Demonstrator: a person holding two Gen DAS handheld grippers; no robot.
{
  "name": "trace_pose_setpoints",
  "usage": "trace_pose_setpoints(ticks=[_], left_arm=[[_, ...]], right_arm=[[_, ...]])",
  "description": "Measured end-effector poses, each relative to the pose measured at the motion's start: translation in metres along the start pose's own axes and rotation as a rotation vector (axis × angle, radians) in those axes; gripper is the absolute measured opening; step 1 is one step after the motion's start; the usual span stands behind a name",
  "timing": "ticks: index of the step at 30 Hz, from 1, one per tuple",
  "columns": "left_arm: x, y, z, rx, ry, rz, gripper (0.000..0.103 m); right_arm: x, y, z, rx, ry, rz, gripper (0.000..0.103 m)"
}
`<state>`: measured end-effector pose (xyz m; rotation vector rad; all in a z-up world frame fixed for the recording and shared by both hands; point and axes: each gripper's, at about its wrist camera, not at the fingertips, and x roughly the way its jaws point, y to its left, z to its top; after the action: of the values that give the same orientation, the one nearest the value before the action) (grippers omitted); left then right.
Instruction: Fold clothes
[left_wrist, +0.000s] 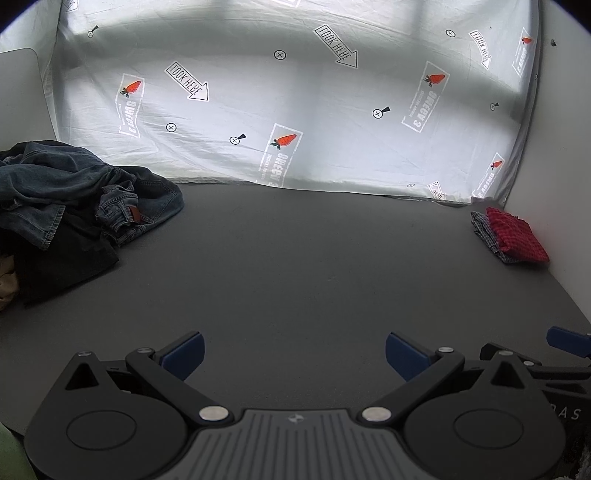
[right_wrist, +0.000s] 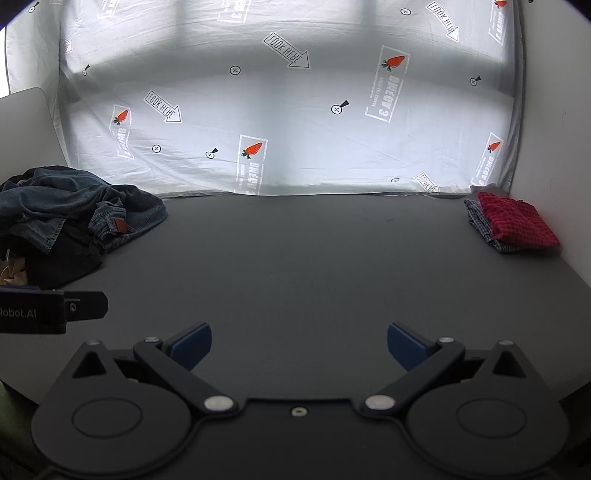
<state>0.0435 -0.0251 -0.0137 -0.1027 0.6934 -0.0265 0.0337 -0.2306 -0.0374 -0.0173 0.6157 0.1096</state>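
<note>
The left gripper (left_wrist: 293, 354) hangs low over the grey bench (left_wrist: 314, 280), its blue pads (left_wrist: 184, 354) spread wide apart with nothing between them. The right gripper (right_wrist: 299, 347) sits just beside it at the same height, its pads (right_wrist: 192, 345) also wide apart and empty. In the left wrist view a blue tip of the right gripper shows at the right edge; in the right wrist view the black body of the left gripper shows at the left edge.

Ahead and to the left of both grippers lies a loose heap of clothes: jeans (left_wrist: 74, 184) crumpled on top, a black garment (left_wrist: 62, 258) under them, and a bit of tan cloth (left_wrist: 7, 280) at the far left edge. Ahead and to the right, well apart from the heap, sits a folded stack against the white side wall (left_wrist: 565, 166): a red checked cloth (left_wrist: 517, 236) on top of a grey checked one (left_wrist: 484, 225). The bench between the grippers and both piles is bare.

Behind the bench hangs a white sheet (left_wrist: 295, 92) printed with carrots, arrows and crossed circles.
</note>
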Motion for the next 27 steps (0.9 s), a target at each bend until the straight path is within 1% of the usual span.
trace_pose_setpoints(ticks=[3, 6, 8, 10, 12, 15, 18, 21, 24, 26, 27], left_arm=[[0.014, -0.01, 0.01, 0.019, -0.007, -0.001, 0.103], [0.03, -0.014, 0.024, 0.013, 0.02, 0.033, 0.103], [0.039, -0.012, 0.036, -0.025, 0.051, 0.042, 0.103], [0.048, -0.007, 0.047, -0.066, 0.071, 0.046, 0.103], [0.057, 0.0, 0.058, -0.105, 0.082, 0.072, 0.103], [0.068, 0.014, 0.073, -0.169, 0.075, 0.143, 0.103], [0.07, 0.043, 0.086, -0.25, 0.047, 0.186, 0.103], [0.07, 0.079, 0.093, -0.335, 0.029, 0.226, 0.103], [0.067, 0.124, 0.09, -0.398, 0.006, 0.271, 0.103], [0.065, 0.154, 0.087, -0.42, -0.009, 0.297, 0.103], [0.066, 0.176, 0.087, -0.432, -0.016, 0.312, 0.103]], right_arm=[[0.017, -0.012, 0.006, -0.003, 0.012, 0.001, 0.103], [0.044, -0.025, 0.016, 0.031, 0.051, 0.039, 0.103], [0.068, -0.032, 0.027, 0.058, 0.087, 0.08, 0.103], [0.085, -0.034, 0.038, 0.064, 0.103, 0.106, 0.103], [0.103, -0.031, 0.047, 0.036, 0.11, 0.138, 0.103], [0.128, -0.02, 0.056, -0.051, 0.116, 0.197, 0.103], [0.147, 0.005, 0.063, -0.18, 0.101, 0.243, 0.103], [0.162, 0.041, 0.076, -0.3, 0.077, 0.285, 0.103], [0.175, 0.078, 0.091, -0.383, 0.053, 0.336, 0.103], [0.184, 0.114, 0.101, -0.446, 0.026, 0.366, 0.103], [0.187, 0.131, 0.106, -0.472, 0.01, 0.37, 0.103]])
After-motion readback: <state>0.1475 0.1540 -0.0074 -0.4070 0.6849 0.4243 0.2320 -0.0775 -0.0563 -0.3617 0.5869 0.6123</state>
